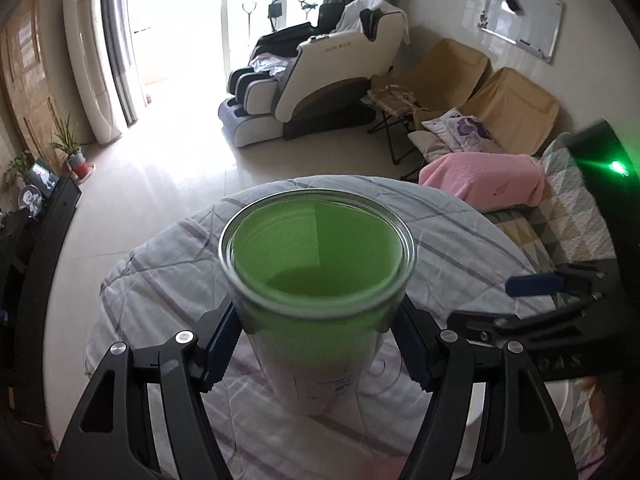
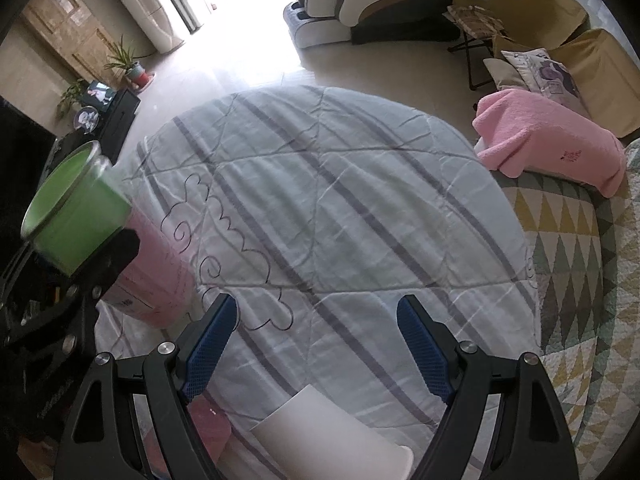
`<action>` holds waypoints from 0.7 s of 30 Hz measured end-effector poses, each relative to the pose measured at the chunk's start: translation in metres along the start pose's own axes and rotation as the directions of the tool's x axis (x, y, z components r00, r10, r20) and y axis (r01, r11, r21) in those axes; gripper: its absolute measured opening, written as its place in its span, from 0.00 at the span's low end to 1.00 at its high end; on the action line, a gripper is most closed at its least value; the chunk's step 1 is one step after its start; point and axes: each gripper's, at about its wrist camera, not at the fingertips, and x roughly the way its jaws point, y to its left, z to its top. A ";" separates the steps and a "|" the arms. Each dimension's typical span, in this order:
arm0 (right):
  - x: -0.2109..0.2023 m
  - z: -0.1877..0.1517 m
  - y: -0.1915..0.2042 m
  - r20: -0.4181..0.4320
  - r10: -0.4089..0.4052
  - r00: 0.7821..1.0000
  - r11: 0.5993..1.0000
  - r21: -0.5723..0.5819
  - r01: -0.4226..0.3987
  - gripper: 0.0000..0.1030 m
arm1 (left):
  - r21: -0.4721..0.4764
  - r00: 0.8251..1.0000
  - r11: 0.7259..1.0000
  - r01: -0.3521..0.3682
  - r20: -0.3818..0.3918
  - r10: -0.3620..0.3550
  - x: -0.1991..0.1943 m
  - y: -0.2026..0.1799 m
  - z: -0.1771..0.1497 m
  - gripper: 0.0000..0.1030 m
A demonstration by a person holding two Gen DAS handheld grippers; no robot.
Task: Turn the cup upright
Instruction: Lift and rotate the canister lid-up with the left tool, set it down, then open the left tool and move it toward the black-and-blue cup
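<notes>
A clear cup (image 1: 316,276) with a green upper band and a pale pink lower part stands mouth up in my left gripper (image 1: 320,336), whose blue pads press its sides just under the rim. It is above the quilted table cover (image 1: 160,264). In the right wrist view the cup (image 2: 80,220) shows at the far left, tilted a little, with the left gripper on it. My right gripper (image 2: 316,344) is open and empty over the quilt (image 2: 340,200). The right gripper also shows at the right edge of the left wrist view (image 1: 536,284).
A white sheet or box (image 2: 332,436) lies below the right gripper, with a pink object (image 2: 208,424) beside it. A pink towel (image 2: 548,144) lies on a patterned sofa cover (image 2: 580,260) at the right. A massage chair (image 1: 316,76) and floor lie beyond the table.
</notes>
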 end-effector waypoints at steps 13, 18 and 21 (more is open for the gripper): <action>-0.010 -0.015 0.022 0.013 -0.046 0.999 0.997 -0.065 0.046 0.81 | -0.023 1.000 0.999 0.027 -0.010 -0.027 -0.013 0.007 -0.012 0.80; -0.017 -0.024 0.025 0.018 -0.055 0.998 0.995 -0.077 0.056 0.81 | -0.047 0.999 0.998 0.038 -0.012 -0.038 -0.019 0.010 -0.013 0.88; -0.020 -0.027 0.026 0.022 -0.059 0.998 0.994 -0.086 0.060 0.81 | -0.042 1.000 0.999 0.018 -0.006 -0.018 -0.025 0.010 -0.016 0.88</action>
